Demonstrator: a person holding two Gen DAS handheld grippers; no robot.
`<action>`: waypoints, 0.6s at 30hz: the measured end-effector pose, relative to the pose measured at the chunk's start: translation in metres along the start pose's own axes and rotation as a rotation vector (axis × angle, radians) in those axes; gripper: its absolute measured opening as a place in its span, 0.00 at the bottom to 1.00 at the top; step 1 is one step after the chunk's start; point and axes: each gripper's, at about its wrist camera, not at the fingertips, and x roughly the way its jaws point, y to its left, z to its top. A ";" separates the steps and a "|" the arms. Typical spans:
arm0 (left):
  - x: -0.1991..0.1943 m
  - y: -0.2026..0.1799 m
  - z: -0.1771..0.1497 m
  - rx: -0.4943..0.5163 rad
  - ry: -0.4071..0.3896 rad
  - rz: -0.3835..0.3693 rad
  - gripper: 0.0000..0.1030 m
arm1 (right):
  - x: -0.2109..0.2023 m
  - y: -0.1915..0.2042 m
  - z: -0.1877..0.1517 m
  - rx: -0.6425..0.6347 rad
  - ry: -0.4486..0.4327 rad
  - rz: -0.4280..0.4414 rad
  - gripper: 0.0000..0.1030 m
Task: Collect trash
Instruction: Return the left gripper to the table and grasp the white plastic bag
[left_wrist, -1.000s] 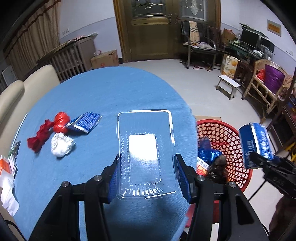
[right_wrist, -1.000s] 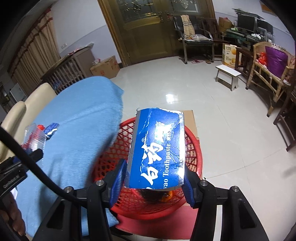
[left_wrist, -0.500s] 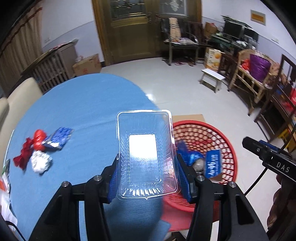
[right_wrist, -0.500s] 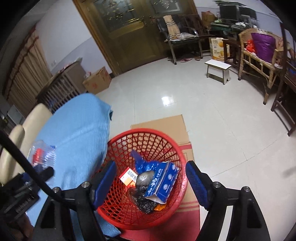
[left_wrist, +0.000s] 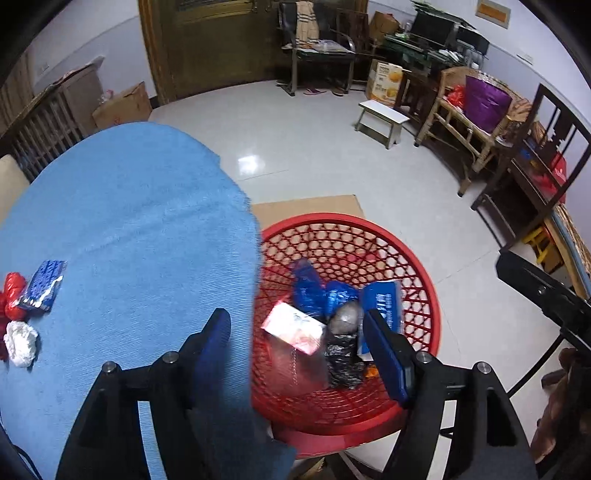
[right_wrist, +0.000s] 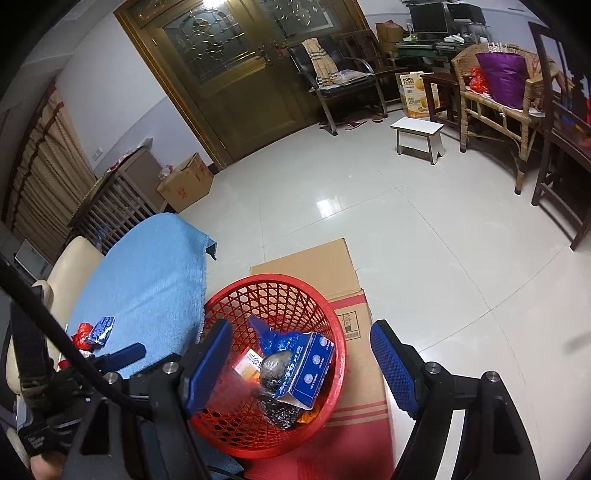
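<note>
A red mesh basket (left_wrist: 417, 266) stands on the floor beside the blue-clothed table (left_wrist: 129, 221). In it lie a blue toothpaste box (left_wrist: 382, 299), a blue bag (left_wrist: 314, 288), a pink-white box (left_wrist: 291, 326) and a black bag (left_wrist: 341, 354). My left gripper (left_wrist: 295, 321) hangs over the basket's near side. Its jaws are opening with nothing pressed between them, and a faint clear blur shows just below. My right gripper (right_wrist: 301, 328) is open and empty above the basket (right_wrist: 332, 317). A blue wrapper (left_wrist: 42, 286), a red wrapper (left_wrist: 13, 290) and a white paper ball (left_wrist: 20, 343) lie on the table.
Flattened cardboard (right_wrist: 314, 262) lies under the basket. A cream chair (right_wrist: 74, 258) stands at the table's far side. A small white stool (right_wrist: 419, 131), wicker and dark wooden chairs and a cardboard box (right_wrist: 184, 184) stand around the tiled floor.
The clear plastic tray has left my left gripper, which moved right over the basket and widened. The toothpaste box dropped from my right gripper into the basket, and that gripper pulled back.
</note>
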 end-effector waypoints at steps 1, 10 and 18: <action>-0.005 0.006 -0.003 -0.010 -0.007 0.002 0.72 | 0.000 0.000 -0.001 -0.001 0.000 0.000 0.78; -0.045 0.100 -0.051 -0.199 -0.060 0.130 0.73 | 0.006 0.039 -0.008 -0.063 0.022 0.050 0.78; -0.069 0.189 -0.127 -0.448 -0.053 0.210 0.73 | 0.021 0.127 -0.038 -0.238 0.102 0.128 0.78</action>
